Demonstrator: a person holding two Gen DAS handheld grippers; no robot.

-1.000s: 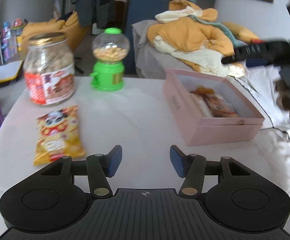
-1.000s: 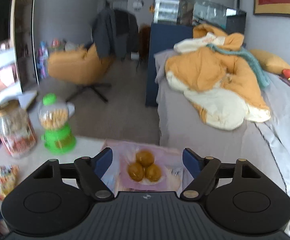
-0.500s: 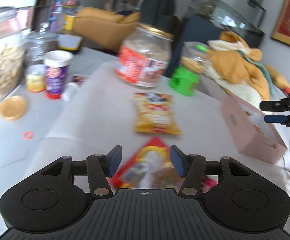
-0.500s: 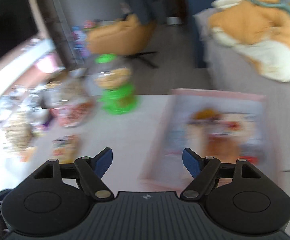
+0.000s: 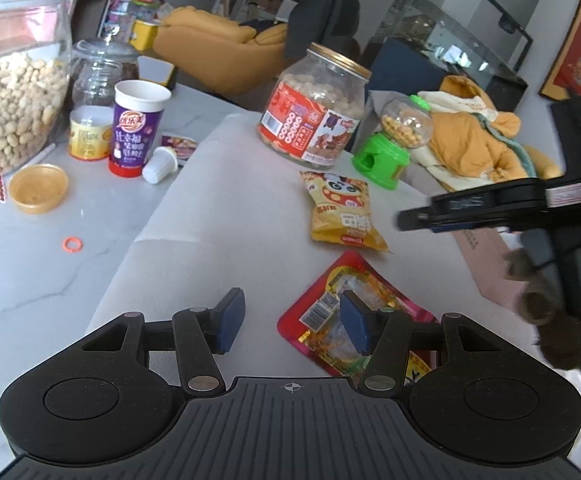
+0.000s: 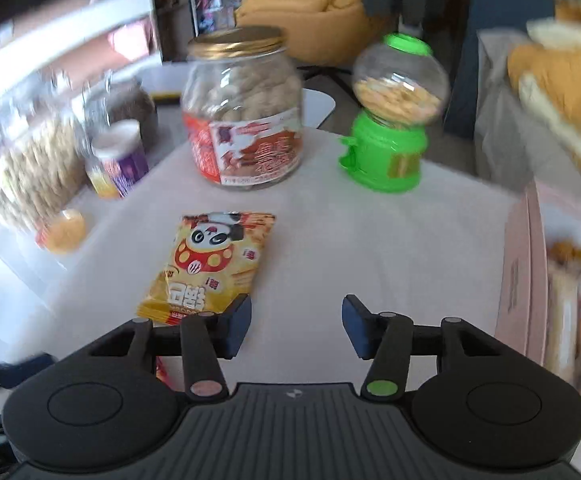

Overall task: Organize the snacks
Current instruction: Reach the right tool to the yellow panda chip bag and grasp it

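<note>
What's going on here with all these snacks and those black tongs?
A person is tidying snacks with tongs in each hand. Both are open and hold nothing. The left tongs hover by a red snack packet; the right tongs point near a yellow panda packet. Both packets lie loose on the white table. A pink box to the right already holds some snacks.

light: bright, soft daylight | left view: sharp, fisheye bend at edges, faint glare on counter (image 5: 30, 280) | right view: motion blur toward edges, box (image 6: 530, 280) smeared, left side washed out
</note>
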